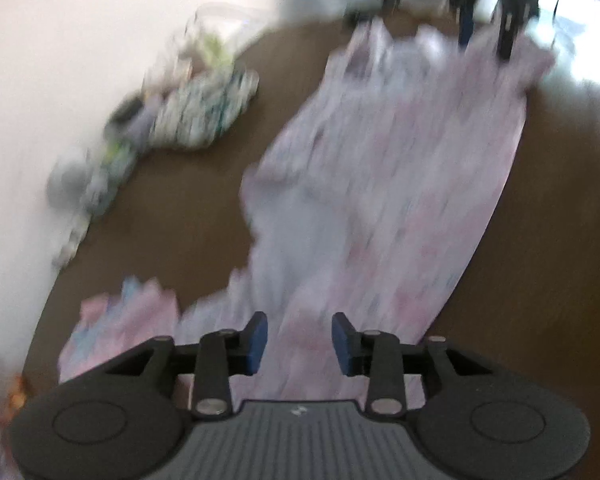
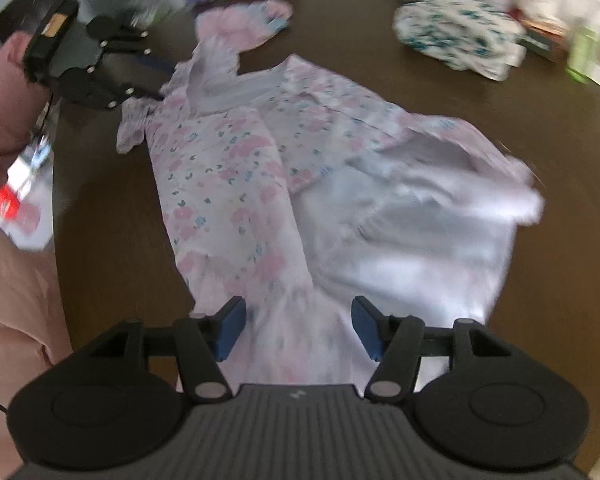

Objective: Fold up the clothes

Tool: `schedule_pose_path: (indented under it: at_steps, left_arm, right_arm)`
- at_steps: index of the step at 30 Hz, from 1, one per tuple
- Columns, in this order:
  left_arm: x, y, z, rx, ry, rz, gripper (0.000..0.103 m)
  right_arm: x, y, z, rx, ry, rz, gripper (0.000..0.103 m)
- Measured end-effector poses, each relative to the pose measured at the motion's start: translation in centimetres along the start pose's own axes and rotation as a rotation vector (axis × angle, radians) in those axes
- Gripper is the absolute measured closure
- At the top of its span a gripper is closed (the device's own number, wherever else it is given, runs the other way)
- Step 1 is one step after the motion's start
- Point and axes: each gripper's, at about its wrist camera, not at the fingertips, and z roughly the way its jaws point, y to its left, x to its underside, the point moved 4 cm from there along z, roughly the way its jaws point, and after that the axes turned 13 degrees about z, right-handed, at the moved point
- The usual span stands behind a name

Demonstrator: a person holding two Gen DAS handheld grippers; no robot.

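Pink floral dress (image 2: 236, 184) lies flat on the brown table (image 2: 108, 208), one side folded over so the white lining shows. Right claw (image 2: 298, 330) hangs above the hem end, jaws apart, nothing pinched. Left claw (image 1: 299, 344) is over the opposite end, jaws narrower but apart, empty too. Looks like between folds: 1 lengthwise fold in, cloth let go. Next move likely needs both claws to grab one end and bring it across. A folded pink piece (image 2: 244, 24) and a teal floral garment (image 2: 456, 38) sit further back
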Motion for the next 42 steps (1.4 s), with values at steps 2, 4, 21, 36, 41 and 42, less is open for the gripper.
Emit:
schedule_pose_path:
  at_steps: [2, 4, 21, 36, 41, 42]
  left_arm:
    - [-2.5, -0.2, -0.4, 0.024, -0.087, 0.015, 0.049]
    - [-5.4, -0.9, 0.9, 0.052, -0.126, 0.064, 0.044]
    - [-10.0, 0.5, 9.1, 0.468, -0.066, 0.070, 0.103]
    - [-6.3, 0.8, 5.4, 0.405, -0.170, -0.172, 0.074]
    - [-6.2, 2.1, 6.6, 0.380, -0.174, -0.220, 0.058]
    - [-6.1, 2.0, 6.8, 0.395, -0.172, -0.216, 0.060]
  right_arm:
    - [1.4, -0.2, -0.7, -0.007, -0.042, 0.030, 0.043]
    - [2.5, -0.1, -1.0, 0.008, -0.064, 0.035, 0.049]
    - [2.0, 0.5, -2.2, 0.002, -0.134, -0.071, 0.096]
    - [-2.4, -3.8, 2.7, 0.004, -0.098, 0.010, 0.091]
    - [-0.6, -3.6, -0.1, 0.006, -0.233, 0.064, 0.060]
    - [-0.3, -3.6, -0.8, -0.006, -0.268, 0.081, 0.060]
